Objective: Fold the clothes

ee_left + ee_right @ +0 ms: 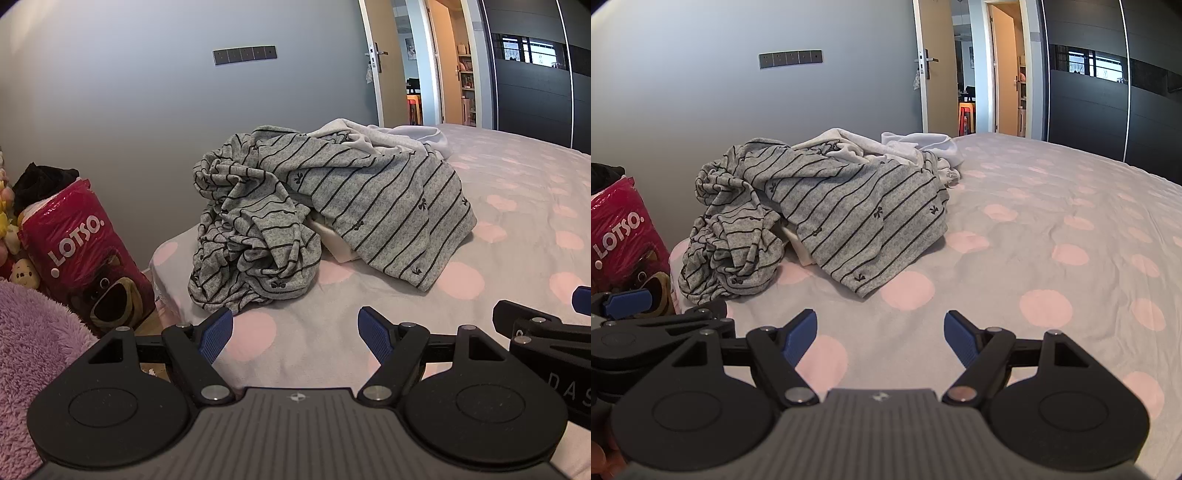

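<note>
Most of what lies under the heap is hidden: a pale cream piece (341,247) peeks from beneath the grey striped garment (373,199), its shape impossible to make out, and the white garment (391,138) behind is mostly covered too. The striped one is crumpled, with black lines and tiny bows, one part bunched into folds and spilling toward the near-left corner of the bed (517,221), the other part lying flatter. The left gripper (295,332) hovers over the bed's near edge, jaws spread wide, nothing between them. The right gripper (880,334) sits just beside it, equally wide and empty. A red Lotso bag (79,254) stands off the bed's left edge.
</note>
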`<action>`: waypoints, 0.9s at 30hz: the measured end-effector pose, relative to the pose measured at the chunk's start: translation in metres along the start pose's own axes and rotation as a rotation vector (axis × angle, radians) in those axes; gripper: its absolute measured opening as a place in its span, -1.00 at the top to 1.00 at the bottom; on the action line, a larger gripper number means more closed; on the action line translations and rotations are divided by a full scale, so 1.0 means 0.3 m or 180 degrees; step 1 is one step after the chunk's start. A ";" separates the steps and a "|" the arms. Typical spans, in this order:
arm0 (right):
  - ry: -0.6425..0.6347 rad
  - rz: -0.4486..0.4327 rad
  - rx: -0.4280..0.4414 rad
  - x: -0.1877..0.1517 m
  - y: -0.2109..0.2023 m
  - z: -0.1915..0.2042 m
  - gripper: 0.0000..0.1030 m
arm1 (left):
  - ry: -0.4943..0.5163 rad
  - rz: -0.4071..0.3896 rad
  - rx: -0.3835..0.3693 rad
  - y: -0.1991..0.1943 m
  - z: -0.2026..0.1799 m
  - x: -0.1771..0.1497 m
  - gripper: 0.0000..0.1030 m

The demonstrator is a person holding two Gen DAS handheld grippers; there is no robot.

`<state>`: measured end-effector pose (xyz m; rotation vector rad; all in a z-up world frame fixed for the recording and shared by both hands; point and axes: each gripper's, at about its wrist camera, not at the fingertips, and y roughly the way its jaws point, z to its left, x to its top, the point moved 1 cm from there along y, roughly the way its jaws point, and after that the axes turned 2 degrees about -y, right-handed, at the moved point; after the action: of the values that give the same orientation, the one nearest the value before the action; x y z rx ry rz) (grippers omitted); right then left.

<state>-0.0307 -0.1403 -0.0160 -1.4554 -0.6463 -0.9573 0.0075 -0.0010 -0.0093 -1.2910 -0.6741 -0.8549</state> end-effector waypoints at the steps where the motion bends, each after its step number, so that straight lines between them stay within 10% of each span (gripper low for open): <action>1: -0.0002 0.0003 -0.0001 0.000 0.000 0.000 -0.51 | -0.0002 0.0010 -0.0005 0.002 0.001 -0.001 -0.44; 27: -0.0017 0.0046 -0.0021 -0.009 0.006 0.000 -0.51 | 0.0005 0.0053 -0.0075 0.008 -0.005 -0.005 -0.43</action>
<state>-0.0305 -0.1401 -0.0192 -1.4671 -0.6363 -0.9454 0.0087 -0.0022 -0.0123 -1.3154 -0.6528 -0.8525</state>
